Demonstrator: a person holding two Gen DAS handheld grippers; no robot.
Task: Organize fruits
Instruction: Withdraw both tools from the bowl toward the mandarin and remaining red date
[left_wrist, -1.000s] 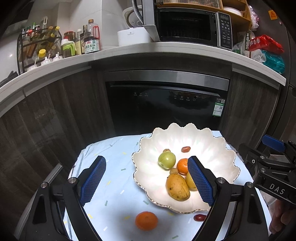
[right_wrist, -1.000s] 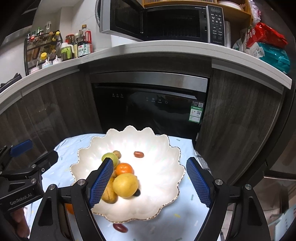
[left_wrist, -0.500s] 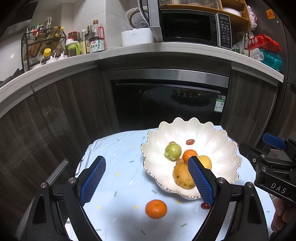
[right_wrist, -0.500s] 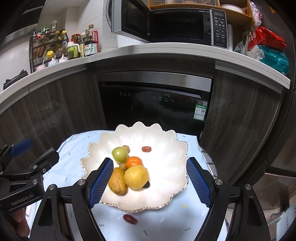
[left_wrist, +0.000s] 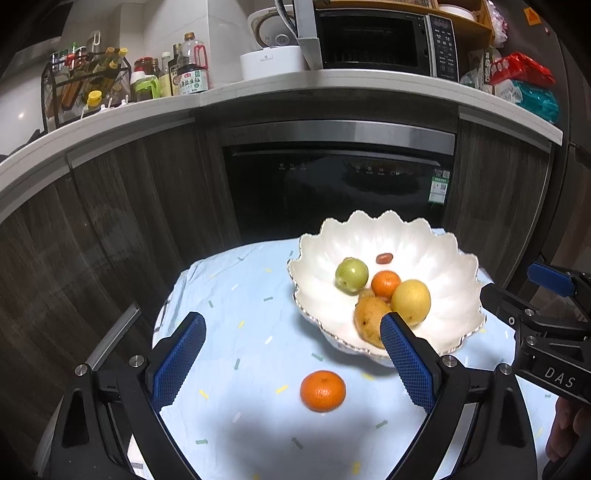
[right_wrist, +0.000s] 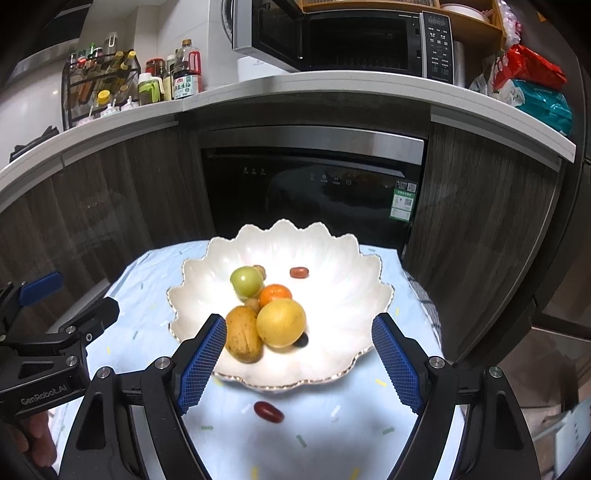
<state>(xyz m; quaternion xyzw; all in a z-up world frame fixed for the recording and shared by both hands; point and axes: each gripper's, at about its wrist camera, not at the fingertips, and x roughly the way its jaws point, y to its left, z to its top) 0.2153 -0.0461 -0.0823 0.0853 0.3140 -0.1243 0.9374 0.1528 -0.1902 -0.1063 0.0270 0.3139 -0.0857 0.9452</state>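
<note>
A white scalloped bowl (left_wrist: 436, 254) (right_wrist: 343, 295) on the light blue tablecloth holds a green apple (left_wrist: 351, 275) (right_wrist: 246, 281), a mandarin (left_wrist: 385, 283) (right_wrist: 274, 294), a yellow round fruit (left_wrist: 410, 302) (right_wrist: 280, 322), a brown mango (left_wrist: 369, 321) (right_wrist: 243, 334) and a small red date (left_wrist: 384, 258) (right_wrist: 299, 272). A loose mandarin (left_wrist: 323, 390) lies on the cloth between my left gripper's (left_wrist: 291, 363) open fingers. A loose red date (right_wrist: 268, 411) lies in front of the bowl, between my right gripper's (right_wrist: 299, 363) open fingers. Both grippers are empty.
The small round table's cloth (left_wrist: 236, 291) ends close to dark cabinets and a black oven door (left_wrist: 332, 184). The right gripper shows at the right edge of the left wrist view (left_wrist: 543, 332); the left gripper shows at the left edge of the right wrist view (right_wrist: 48, 339).
Both grippers have pulled back and away from the bowl. The loose mandarin and the loose date now sit higher in the views. Both stay open.
</note>
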